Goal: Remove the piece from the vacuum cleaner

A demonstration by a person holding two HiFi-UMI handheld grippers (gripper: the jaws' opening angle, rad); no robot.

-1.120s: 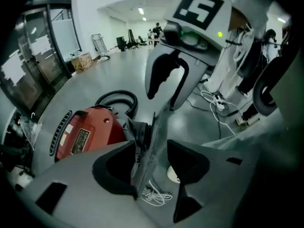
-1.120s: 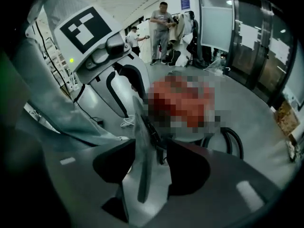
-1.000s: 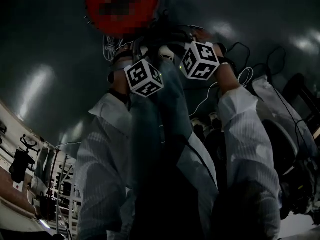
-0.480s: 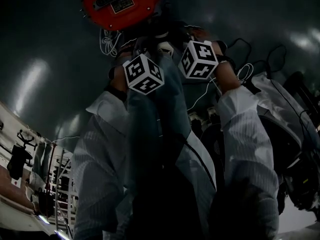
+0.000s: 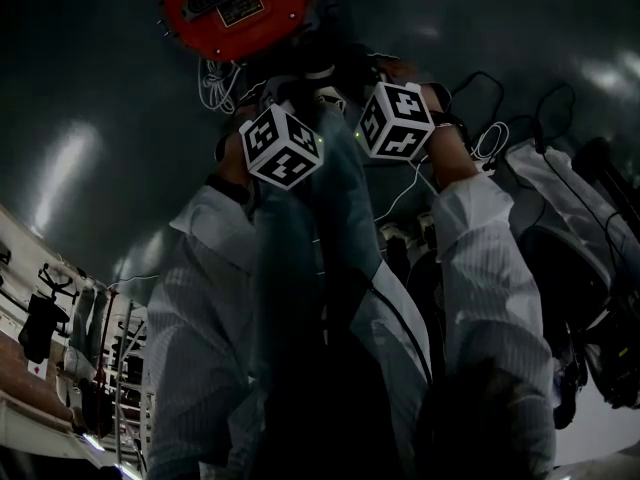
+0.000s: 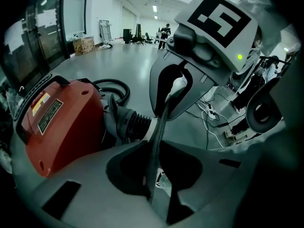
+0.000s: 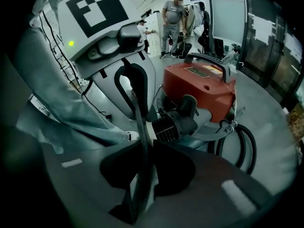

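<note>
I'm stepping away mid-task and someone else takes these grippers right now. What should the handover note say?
Left gripper: jaws have just closed in from wide and are now narrow, seemingly on the pale piece at the ribbed cuff of the hose.
Right gripper: jaws have also just closed in, and grip the same pale piece from the opposite side.
Vacuum cleaner: red body on the floor just past the grippers, cuff plugged into its front.
Done: both grips look taken.
Left: the piece is not yet off; probably pull it free of the cuff.
</note>
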